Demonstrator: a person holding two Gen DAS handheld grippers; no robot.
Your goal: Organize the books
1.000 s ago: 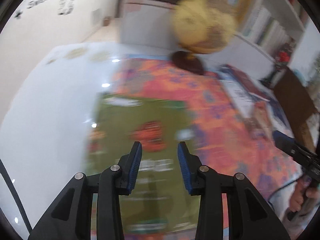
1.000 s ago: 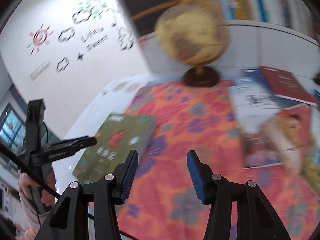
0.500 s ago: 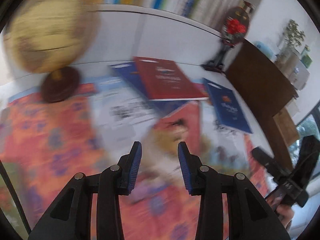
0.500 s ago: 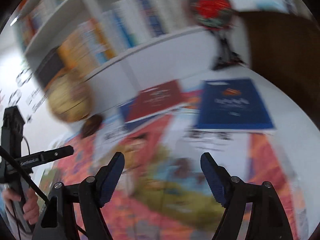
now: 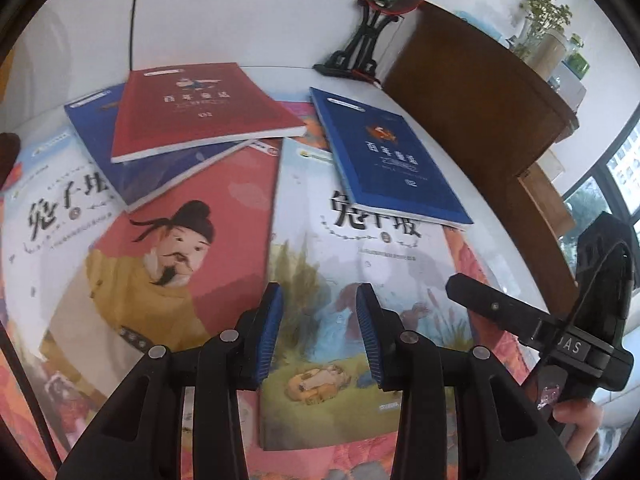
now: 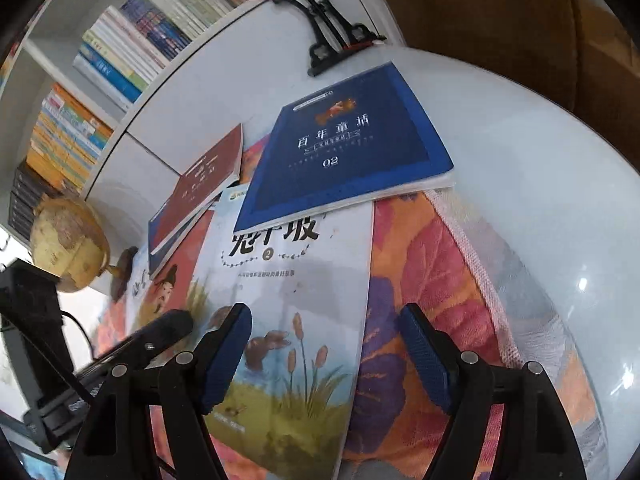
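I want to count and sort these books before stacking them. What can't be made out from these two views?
- Left wrist view: the lower blue book is mostly covered by the red book.
- Left wrist view: the white book at the left is cut by the frame edge.
- Right wrist view: shelf book spines are too small to read.

Bright, sharp daylight views; fisheye-bent edges.
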